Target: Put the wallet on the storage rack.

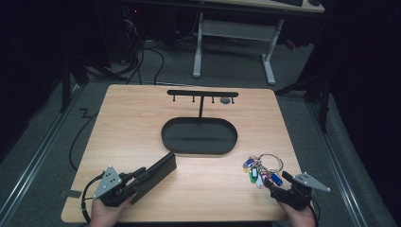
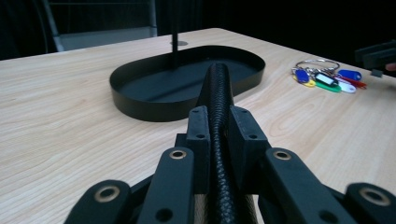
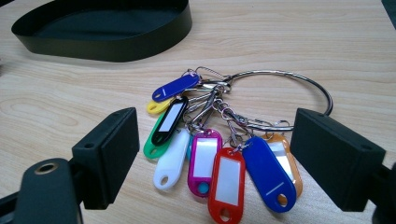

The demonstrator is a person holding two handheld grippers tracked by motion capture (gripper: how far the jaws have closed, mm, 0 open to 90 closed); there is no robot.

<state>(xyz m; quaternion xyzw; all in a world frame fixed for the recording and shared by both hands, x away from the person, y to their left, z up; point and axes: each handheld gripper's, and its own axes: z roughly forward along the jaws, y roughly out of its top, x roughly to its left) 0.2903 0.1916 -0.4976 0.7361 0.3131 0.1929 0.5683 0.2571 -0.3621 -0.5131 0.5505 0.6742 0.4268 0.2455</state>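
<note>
high view: my left gripper (image 1: 142,176) sits at the near left of the black oval tray (image 1: 199,135), its fingers (image 2: 200,140) clamped on a flat black wallet (image 1: 156,174). the wallet stands on its edge between them and juts out toward the tray, its far end just short of the tray's near left rim. whether its lower edge touches the table (image 1: 142,123) i cannot tell.

left gripper view: the wallet's textured spine runs straight away from me between the two pads, which press on it from either side. beyond its tip lies the tray, with a thin black post (image 2: 175,35) rising from its floor.

high view: that post carries a crossbar with small hooks (image 1: 202,94), standing over the far side of the tray. a small dark grey disc (image 1: 225,100) lies on the table just behind the right end of the bar.

my right gripper (image 1: 270,182) lies to the near right of the tray. its fingers (image 3: 112,149) stand wide apart, holding nothing.

right gripper view: a bunch of coloured key tags on a large metal ring (image 3: 219,140) lies flat on the table, near right of the tray and well apart from it. the tags lie between my two spread pads, and the ring reaches away past the right one. neither pad touches the bunch.
</note>
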